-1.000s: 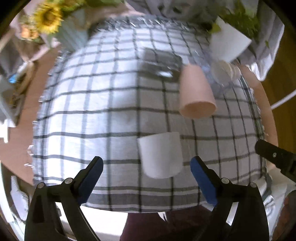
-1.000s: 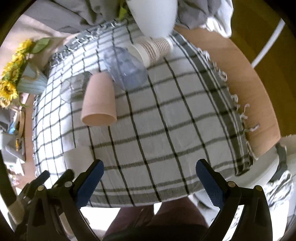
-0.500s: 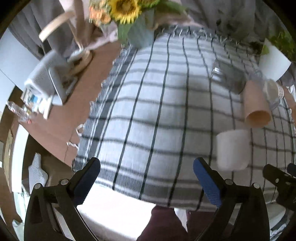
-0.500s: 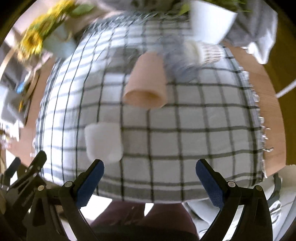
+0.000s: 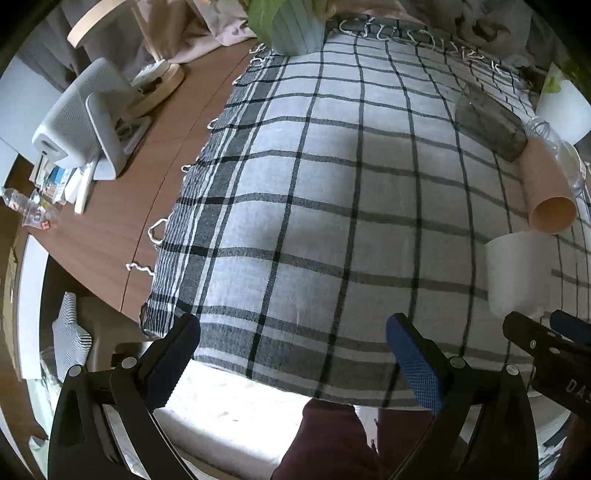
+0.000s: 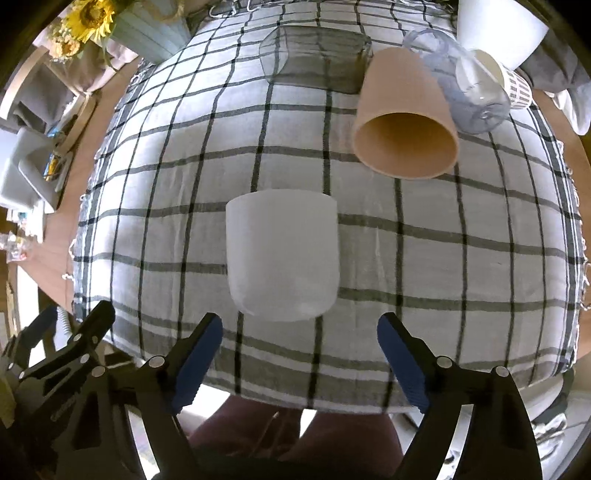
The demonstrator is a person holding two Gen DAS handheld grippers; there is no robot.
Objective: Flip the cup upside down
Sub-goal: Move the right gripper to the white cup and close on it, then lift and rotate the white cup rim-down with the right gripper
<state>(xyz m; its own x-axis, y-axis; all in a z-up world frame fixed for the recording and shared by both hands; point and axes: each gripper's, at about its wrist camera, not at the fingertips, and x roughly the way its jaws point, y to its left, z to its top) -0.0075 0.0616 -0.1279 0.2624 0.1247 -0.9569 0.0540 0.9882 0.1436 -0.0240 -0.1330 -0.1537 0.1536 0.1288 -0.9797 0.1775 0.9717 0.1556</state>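
Observation:
A white cup (image 6: 282, 258) lies on its side on the checked cloth, its closed base toward my right gripper (image 6: 299, 349). That gripper is open, empty, just short of the cup and centred on it. The cup also shows at the right edge of the left wrist view (image 5: 517, 273). My left gripper (image 5: 291, 350) is open and empty over the cloth's near edge, left of the cup. The right gripper's tip (image 5: 546, 339) shows in the left view.
A tan cup (image 6: 404, 114) lies on its side behind the white one, mouth toward me. A dark clear tumbler (image 6: 314, 61), a clear cup (image 6: 465, 88) and a white ribbed cup (image 6: 513, 85) lie further back. A flower vase (image 6: 147, 29) and white pot (image 6: 498, 26) stand at the far edge. A speaker (image 5: 77, 118) stands left.
The right gripper has swung left and moved in, so the white cup now sits centred between its fingers. The left gripper has turned further left, away from the cups.

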